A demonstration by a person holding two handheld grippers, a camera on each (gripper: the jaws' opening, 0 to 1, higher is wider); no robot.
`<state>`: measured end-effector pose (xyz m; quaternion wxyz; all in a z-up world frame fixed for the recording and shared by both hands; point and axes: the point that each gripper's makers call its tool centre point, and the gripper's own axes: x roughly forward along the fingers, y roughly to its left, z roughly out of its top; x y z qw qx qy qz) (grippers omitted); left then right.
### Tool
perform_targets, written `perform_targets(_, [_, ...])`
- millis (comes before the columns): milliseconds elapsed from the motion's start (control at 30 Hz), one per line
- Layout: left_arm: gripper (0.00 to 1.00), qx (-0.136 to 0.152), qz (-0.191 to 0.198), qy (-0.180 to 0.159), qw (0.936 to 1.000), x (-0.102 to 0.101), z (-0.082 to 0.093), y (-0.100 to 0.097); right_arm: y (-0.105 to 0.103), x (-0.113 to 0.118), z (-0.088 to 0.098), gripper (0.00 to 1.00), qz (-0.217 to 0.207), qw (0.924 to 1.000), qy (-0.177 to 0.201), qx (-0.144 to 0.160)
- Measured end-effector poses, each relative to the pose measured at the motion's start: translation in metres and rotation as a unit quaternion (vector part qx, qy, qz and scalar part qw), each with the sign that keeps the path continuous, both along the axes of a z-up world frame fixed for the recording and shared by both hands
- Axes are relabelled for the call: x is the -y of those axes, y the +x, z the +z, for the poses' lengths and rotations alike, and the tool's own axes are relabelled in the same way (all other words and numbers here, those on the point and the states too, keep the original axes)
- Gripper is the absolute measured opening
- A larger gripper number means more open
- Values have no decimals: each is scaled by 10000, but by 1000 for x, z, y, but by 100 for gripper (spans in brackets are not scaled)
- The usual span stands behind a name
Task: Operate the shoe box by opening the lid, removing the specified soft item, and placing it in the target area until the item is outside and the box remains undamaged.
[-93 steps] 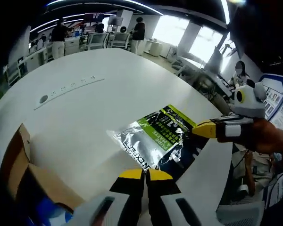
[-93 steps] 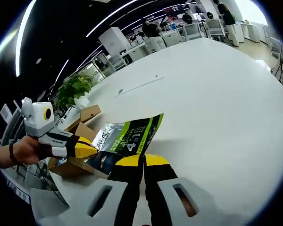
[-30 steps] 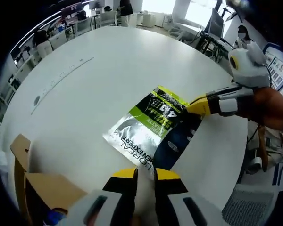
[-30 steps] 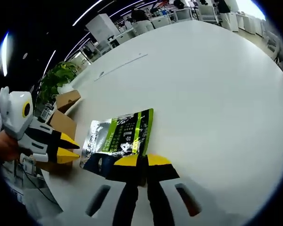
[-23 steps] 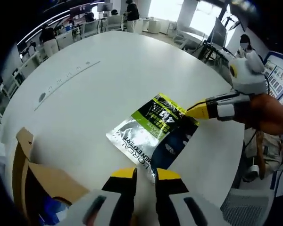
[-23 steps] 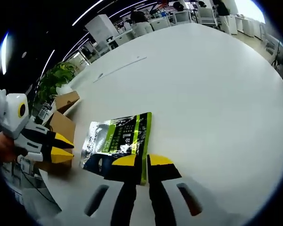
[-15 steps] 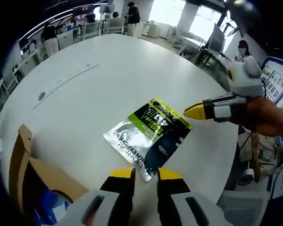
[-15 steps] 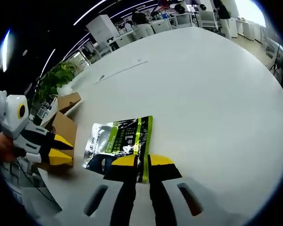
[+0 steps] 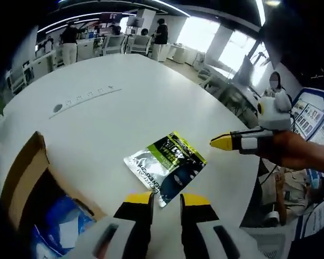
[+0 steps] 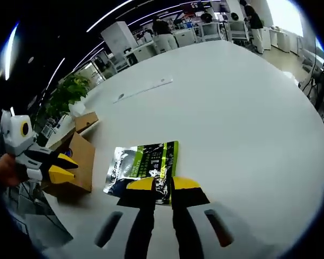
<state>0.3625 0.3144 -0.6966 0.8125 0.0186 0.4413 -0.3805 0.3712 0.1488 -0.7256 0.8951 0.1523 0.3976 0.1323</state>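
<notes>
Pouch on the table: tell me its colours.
The pouch is silver, lime green and dark navy, clearest in the left gripper view.

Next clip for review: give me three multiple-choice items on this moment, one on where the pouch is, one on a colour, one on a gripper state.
1. Where is the pouch?
A. Inside the box
B. Flat on the white table
C. Held in the air

2. What colour is the band on the pouch?
A. Green
B. Red
C. Orange

3. How are the left gripper and the right gripper?
A. Both shut on the pouch
B. Left shut on the box
C. Both open, holding nothing

Answers:
1 B, it lies on the tabletop beside the open cardboard box.
2 A, green shows beside silver and dark print.
3 C, a gap shows between each pair of jaws.
</notes>
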Motion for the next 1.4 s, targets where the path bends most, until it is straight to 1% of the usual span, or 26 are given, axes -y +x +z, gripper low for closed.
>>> perform_targets(67, [19,43,52,-173,9998,-3,4,1,0,-2,3,9,2,10000,-13,40])
perform_targets(100, [19,87,162,-325,9993,-5,9,3,1,-4,6,9,-1,10000,-7,77])
perform_targets(133, [19,113,210,-355,9991,-10,11,3,2,-7,8,9,-2,10000,9,99])
perform_targets(233, [19,232,258,-362,9987,-22,15,4,2,-19,14,9,37,9999,17,154])
perform_targets(333, [19,231,336,-300,9987,-39,13,5,6,-31,17,9,162,9997,6,186])
perform_targets(433, [19,253,462,-347,9980,-55,16,5,9,-47,22,9,278,9993,49,234])
perform_targets(533, [20,317,628,-350,9969,-76,18,5,12,-64,24,10,445,9987,73,258])
perform_targets(633, [21,389,848,-364,9950,-103,22,6,15,-84,27,10,678,9973,58,288])
perform_targets(667, [21,409,900,-365,9944,-110,22,6,16,-89,29,10,720,9969,88,312])
perform_targets(700, [21,460,984,-362,9934,-122,23,7,18,-95,31,11,735,9967,145,327])
perform_targets(767, [21,522,1110,-365,9918,-137,25,7,22,-107,37,11,773,9960,273,369])
perform_targets(867, [23,570,1399,-351,9879,-169,26,9,27,-124,43,12,959,9941,262,436])
perform_targets(967, [24,603,1618,-330,9844,-196,27,9,29,-143,51,12,1136,9918,289,500])
perform_targets(1000, [24,594,1774,-353,9817,-207,28,8,29,-150,54,12,1207,9909,292,522])
perform_targets(1067, [25,588,2029,-440,9764,-221,31,8,30,-160,55,12,1289,9896,328,543])
perform_targets(1100, [25,622,2166,-479,9731,-231,33,9,30,-168,56,12,1348,9887,370,543])
perform_targets(1200, [26,644,2383,-517,9677,-249,35,6,28,-184,57,13,1515,9862,372,547])
perform_targets(1267, [26,667,2463,-515,9655,-258,37,0,26,-197,58,13,1629,9842,405,556])
perform_targets(1300, [26,677,2527,-490,9639,-268,37,2,24,-205,58,13,1708,9828,425,557])
perform_targets(1400, [26,684,2670,-491,9600,-284,37,-3,20,-221,57,13,1857,9801,445,541])
